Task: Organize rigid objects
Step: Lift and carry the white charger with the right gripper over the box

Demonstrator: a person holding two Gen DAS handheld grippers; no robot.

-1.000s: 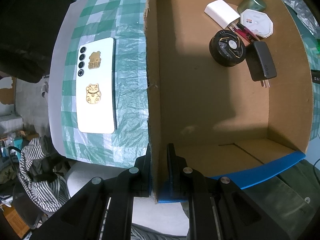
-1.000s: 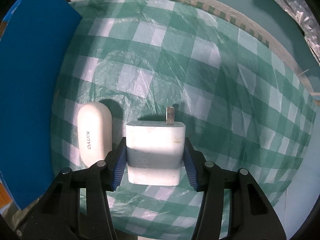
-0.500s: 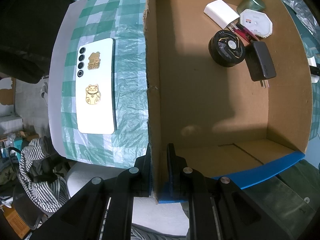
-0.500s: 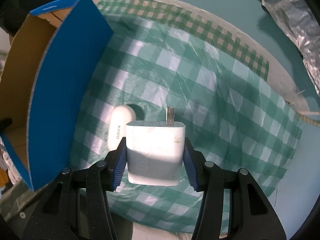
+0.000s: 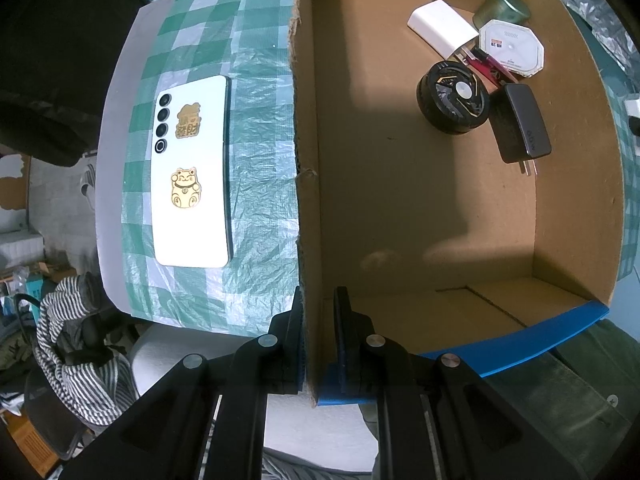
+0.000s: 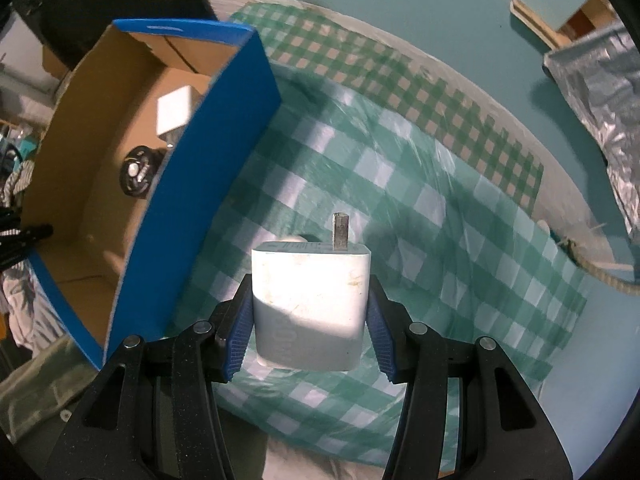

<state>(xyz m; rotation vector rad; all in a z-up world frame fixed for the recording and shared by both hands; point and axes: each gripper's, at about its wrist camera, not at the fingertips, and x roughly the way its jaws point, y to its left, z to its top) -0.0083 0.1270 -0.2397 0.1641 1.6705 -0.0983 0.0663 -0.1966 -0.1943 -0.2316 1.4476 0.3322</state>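
Observation:
My right gripper (image 6: 310, 312) is shut on a white charger plug (image 6: 310, 292) and holds it high above the green checked cloth (image 6: 460, 216), to the right of the cardboard box (image 6: 208, 148). My left gripper (image 5: 318, 320) is shut on the box's left wall (image 5: 306, 184). Inside the box lie a white block (image 5: 442, 28), a black round fan (image 5: 454, 98), a black charger (image 5: 522, 122), an octagonal white case (image 5: 510, 48) and a green tin (image 5: 502, 6). A white phone (image 5: 192, 172) with gold cat stickers lies on the cloth left of the box.
A white oval case (image 6: 294, 238) is mostly hidden behind the held plug. Crinkled silver foil (image 6: 600, 76) lies at the far right. A striped garment (image 5: 68, 344) hangs below the table edge on the left.
My right gripper has lifted the white plug up off the cloth and away from the oval case; the box now shows on its left. The left gripper has not moved.

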